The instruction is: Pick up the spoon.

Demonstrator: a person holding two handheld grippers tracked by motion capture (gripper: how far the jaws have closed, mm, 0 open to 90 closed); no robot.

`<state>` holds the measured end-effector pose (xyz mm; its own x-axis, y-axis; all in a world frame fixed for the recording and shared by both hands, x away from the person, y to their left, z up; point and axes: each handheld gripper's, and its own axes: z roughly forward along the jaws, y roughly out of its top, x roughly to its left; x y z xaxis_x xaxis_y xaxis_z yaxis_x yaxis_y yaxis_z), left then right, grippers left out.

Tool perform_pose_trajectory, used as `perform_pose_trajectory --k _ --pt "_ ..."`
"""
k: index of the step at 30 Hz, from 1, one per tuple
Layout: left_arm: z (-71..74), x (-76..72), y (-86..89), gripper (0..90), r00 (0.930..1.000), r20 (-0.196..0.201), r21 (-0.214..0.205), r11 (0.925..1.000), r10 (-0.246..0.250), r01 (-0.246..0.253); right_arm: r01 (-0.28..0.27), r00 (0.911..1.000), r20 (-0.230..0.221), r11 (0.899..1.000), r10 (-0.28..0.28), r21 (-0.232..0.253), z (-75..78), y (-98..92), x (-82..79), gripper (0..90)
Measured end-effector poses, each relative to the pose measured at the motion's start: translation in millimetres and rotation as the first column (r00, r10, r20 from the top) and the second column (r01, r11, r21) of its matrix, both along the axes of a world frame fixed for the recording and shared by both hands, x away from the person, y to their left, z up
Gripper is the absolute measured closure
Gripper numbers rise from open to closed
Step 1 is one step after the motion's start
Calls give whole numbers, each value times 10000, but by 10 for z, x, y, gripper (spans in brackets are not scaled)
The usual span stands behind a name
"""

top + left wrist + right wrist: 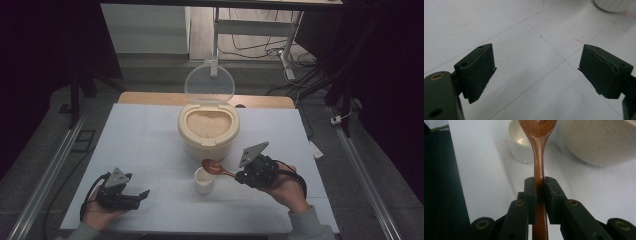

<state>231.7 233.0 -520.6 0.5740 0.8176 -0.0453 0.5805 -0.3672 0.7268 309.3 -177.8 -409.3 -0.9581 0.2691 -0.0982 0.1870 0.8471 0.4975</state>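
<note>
A cream rice container [208, 134] full of rice stands at the table's middle, its clear lid [209, 83] hinged up behind it. A small white cup [204, 180] sits just in front of it. My right gripper [239, 175] is shut on the handle of a brown wooden spoon [215, 167], whose bowl hovers over the cup's far rim. In the right gripper view the spoon [538, 150] runs straight out between the pads, with the cup [520, 142] beyond it. My left gripper [142, 194] rests low at the front left, open with nothing between its jaws [536, 72].
The white table top [145, 145] has bare room to the left and right of the container. A desk frame and loose cables [260, 47] stand on the floor beyond the table's far edge. Metal rails [47, 175] run along both sides.
</note>
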Motion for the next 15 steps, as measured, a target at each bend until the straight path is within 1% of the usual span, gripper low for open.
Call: perform_pose_trajectory --k 1,4,5,7,12,15 --pt "-1 1 1 134 10000 -7 3 10000 2 -2 -79 10000 -4 10000 79 -26 -2 51 -2 804" --pt "-4 3 4 134 10000 -14 13 10000 3 -3 -211 9998 37 9997 211 -106 8 102 -5 804" --pt "-4 3 5 135 10000 -18 17 10000 -1 1 -357 9993 98 9993 358 -75 15 151 -10 804" --pt "-6 3 5 134 10000 -24 28 10000 -5 5 -371 9993 76 9993 372 -28 14 173 -14 804" --pt "-6 1 2 135 10000 -17 52 10000 -9 9 -665 9978 77 9978 665 -74 -17 275 -24 804" --pt "-3 -2 3 135 10000 -6 54 10000 1 -1 -741 9972 87 9972 742 -38 -44 317 -35 804"
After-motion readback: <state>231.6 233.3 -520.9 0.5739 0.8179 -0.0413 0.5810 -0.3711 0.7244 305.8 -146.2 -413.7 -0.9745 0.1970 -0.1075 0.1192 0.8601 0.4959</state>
